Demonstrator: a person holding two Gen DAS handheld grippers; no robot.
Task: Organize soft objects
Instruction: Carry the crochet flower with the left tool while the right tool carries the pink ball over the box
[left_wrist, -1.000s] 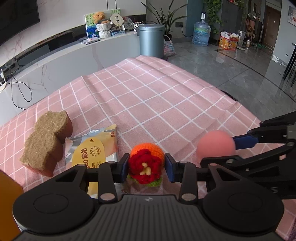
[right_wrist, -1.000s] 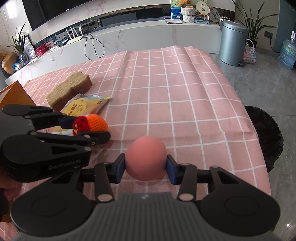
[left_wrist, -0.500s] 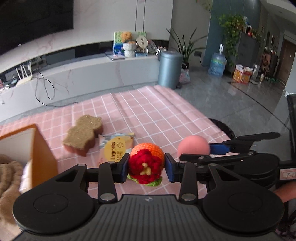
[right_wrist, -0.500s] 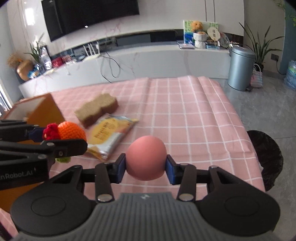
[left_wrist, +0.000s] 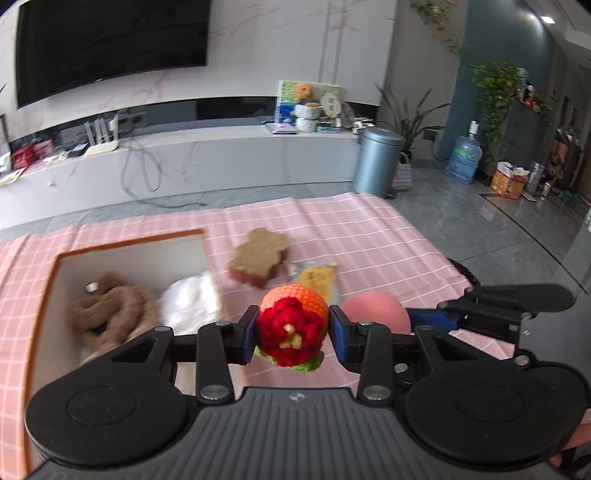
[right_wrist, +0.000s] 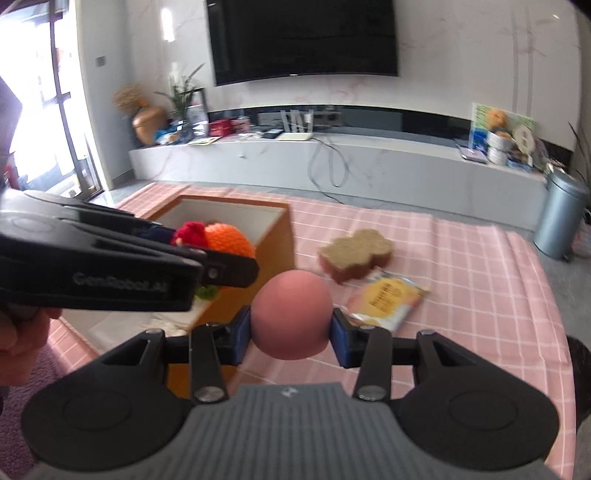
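My left gripper is shut on a crocheted orange and red toy and holds it in the air near the right wall of the orange box. The toy also shows in the right wrist view, beside the box. My right gripper is shut on a pink ball, held above the tablecloth just right of the box. The ball also shows in the left wrist view. Inside the box lie a brown plush and a white cloth.
A brown sponge and a yellow snack packet lie on the pink checked tablecloth to the right of the box. A dark bin stands off the table's right edge.
Both grippers have risen and swung left with their loads. The orange box has come into full view, and the toy and ball now hang close to it.
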